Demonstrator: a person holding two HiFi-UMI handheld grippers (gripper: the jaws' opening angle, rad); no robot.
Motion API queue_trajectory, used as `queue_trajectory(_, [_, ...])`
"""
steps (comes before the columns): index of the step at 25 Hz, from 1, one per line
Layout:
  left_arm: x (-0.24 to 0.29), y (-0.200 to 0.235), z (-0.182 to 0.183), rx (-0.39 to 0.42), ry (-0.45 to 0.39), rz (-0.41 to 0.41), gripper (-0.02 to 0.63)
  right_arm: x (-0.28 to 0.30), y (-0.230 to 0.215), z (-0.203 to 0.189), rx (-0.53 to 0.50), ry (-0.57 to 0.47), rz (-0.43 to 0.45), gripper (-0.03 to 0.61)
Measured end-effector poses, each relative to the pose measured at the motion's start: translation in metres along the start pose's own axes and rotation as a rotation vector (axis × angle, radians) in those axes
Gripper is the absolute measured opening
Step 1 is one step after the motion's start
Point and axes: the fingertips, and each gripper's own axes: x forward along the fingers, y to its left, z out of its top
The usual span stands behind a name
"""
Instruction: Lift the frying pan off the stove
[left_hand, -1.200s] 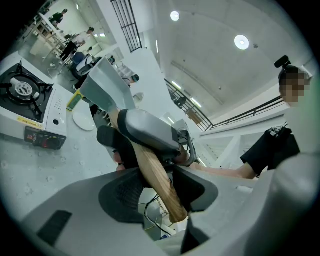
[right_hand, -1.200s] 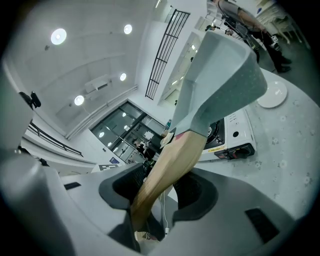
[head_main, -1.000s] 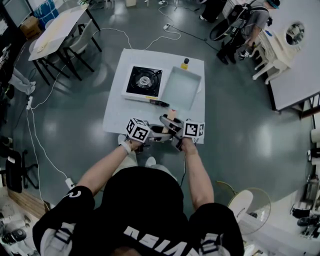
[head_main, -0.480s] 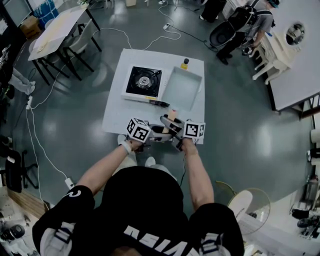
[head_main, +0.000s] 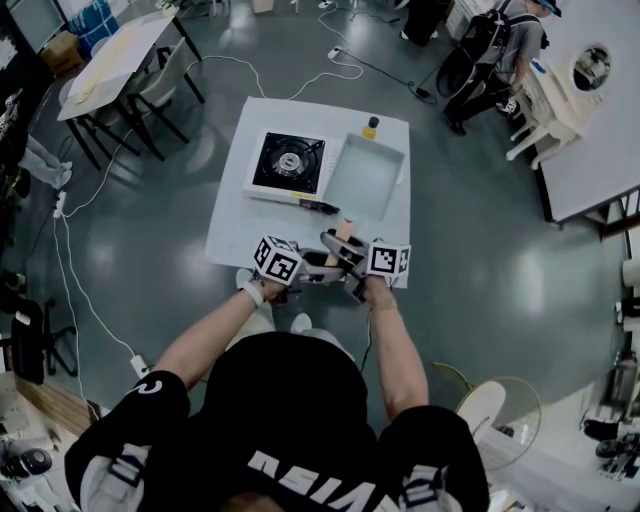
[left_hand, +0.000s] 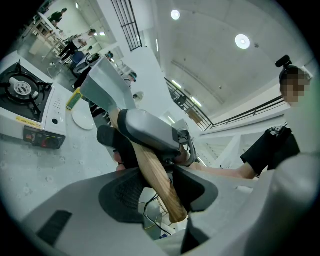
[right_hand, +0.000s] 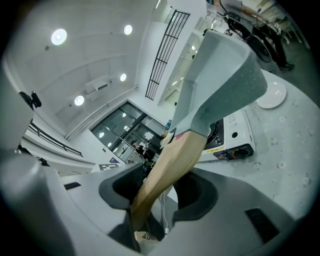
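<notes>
**Pan held clear of the stove, both grippers on its handle**

Since the earlier frames only a bystander (head_main: 492, 45), well beyond the stove's far right corner, had shifted stance. The pan and both grippers had kept their places.

The stove (head_main: 287, 163) sat on the white counter (head_main: 240, 228) with its burner bare. The grey, square-sided frying pan (head_main: 365, 177) was off it, just to the stove's right. Seen from the right gripper, the pan's body rose against the ceiling with the stove showing below and behind it.

The pan's wooden handle (head_main: 343, 231) ran back from the stove toward the person. The left hand-held gripper (left_hand: 160, 187) was clamped on the end of that handle, the wood passing upright between its dark pads. The right hand-held gripper (right_hand: 159, 192) was closed on the same handle. In the left gripper view its grey body crossed the wood on the side nearer the pan. In the head view the two marker cubes sat side by side, on the counter edge farthest from the stove.

A flat white disc (right_hand: 271, 95) lay on the counter to the stove's right. A small dark-topped bottle (head_main: 370, 126) stood at the counter's far edge, also right of the stove.
</notes>
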Motion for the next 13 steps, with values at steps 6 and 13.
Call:
queue_trajectory(6, [-0.004,0.0013,-0.0038,-0.001,0.003,0.003,0.173,0.0029,0.0012,-0.0038,0.006,-0.001,-0.001,0.179])
queue_trajectory(13, [0.0022,-0.0014,-0.0072,0.001,0.004,0.003,0.173,-0.0044,0.0012,-0.0059,0.002,-0.003,0.002,0.179])
